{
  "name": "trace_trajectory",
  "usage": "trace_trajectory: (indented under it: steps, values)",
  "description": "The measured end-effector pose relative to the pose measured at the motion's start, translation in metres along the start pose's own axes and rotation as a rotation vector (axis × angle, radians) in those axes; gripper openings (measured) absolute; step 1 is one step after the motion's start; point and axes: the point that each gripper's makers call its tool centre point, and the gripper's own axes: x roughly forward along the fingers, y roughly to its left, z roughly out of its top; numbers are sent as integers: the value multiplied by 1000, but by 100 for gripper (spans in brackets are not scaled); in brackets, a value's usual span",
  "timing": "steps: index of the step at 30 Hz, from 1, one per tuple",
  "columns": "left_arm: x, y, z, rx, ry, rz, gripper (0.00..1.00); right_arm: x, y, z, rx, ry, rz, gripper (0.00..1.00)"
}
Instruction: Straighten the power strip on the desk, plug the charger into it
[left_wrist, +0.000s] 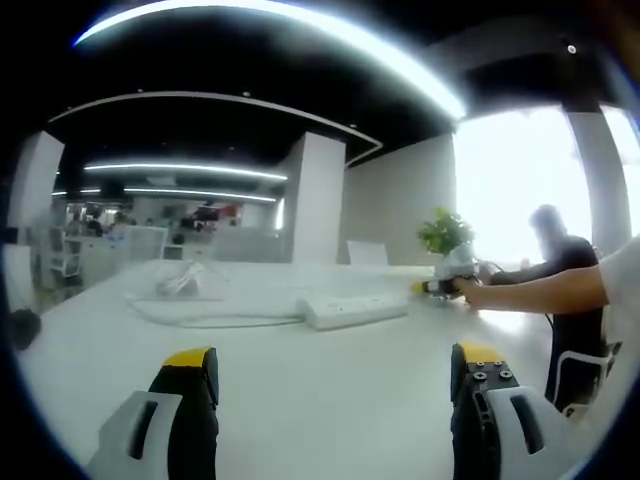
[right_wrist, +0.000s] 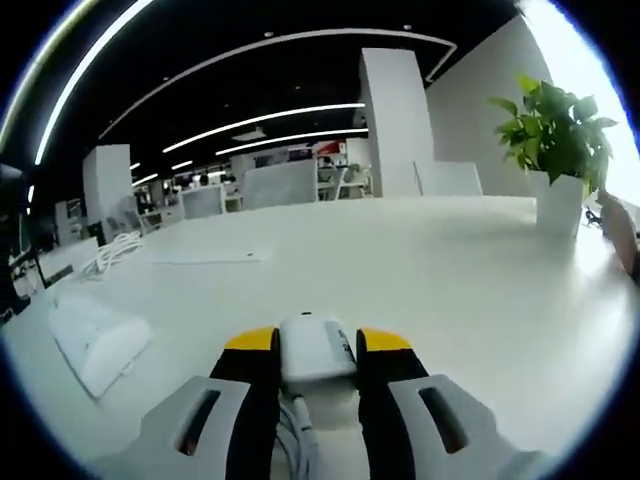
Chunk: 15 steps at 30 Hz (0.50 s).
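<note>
White plastic charger (right_wrist: 316, 347) sits clamped in your right gripper (right_wrist: 316, 352), lower centre | light, rigid, slick: hold its flat sides | power strip (left_wrist: 354, 308) lies mid-frame on the table (left_wrist: 320, 400) | your left gripper (left_wrist: 335, 372) hangs wide, holding nothing.

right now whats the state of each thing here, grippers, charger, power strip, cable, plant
left gripper: open, nothing between the jaws
right gripper: shut on charger
charger: held off the strip, unplugged
power strip: flat on desk, nothing plugged in
strip cable: loose on desk
potted plant: upright
</note>
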Motion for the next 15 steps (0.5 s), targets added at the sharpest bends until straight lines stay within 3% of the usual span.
trace_trajectory:
  steps: [15]
  values:
    - [2, -2, 0, 5, 3, -9, 99, -14, 35, 28, -124, -5, 148, 27]
